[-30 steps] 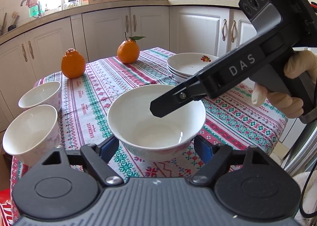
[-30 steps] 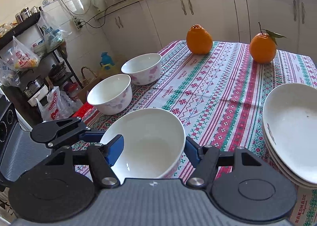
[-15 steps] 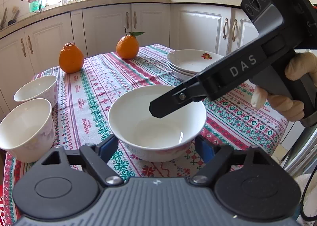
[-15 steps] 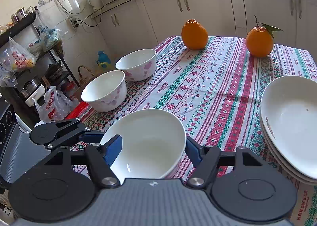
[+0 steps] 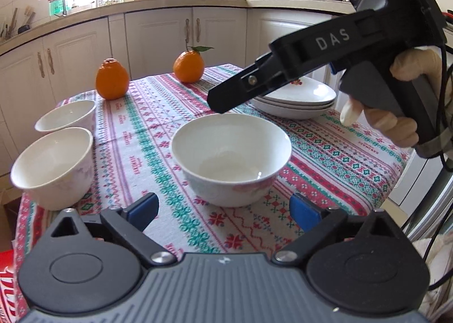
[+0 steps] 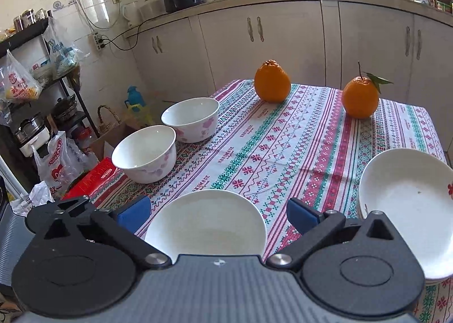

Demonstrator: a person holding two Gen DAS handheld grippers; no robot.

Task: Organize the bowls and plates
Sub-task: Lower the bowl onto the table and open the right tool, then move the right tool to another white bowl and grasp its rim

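Note:
A white bowl (image 5: 230, 157) stands on the patterned tablecloth (image 5: 158, 107); it also shows in the right wrist view (image 6: 206, 225). My left gripper (image 5: 223, 211) is open, just short of the bowl and not touching it. My right gripper (image 6: 218, 214) is open above the bowl, its fingers apart from the rim; it appears in the left wrist view (image 5: 226, 99) over the bowl's far rim. Two more white bowls (image 5: 55, 167) (image 5: 68, 116) stand at the left, also seen in the right wrist view (image 6: 144, 157) (image 6: 191, 119). A stack of white plates (image 5: 294, 98) (image 6: 407, 207) sits at the right.
Two oranges (image 5: 111, 79) (image 5: 188, 66) sit at the table's far side. White kitchen cabinets (image 5: 158, 37) run behind the table. A rack with bags and pots (image 6: 34, 91) and a red box (image 6: 93, 178) stand beside the table's left edge.
Both grippers have drawn back from the middle bowl. The left one has pulled away so the bowl stands clear in front of its fingers; the right one has risen above it.

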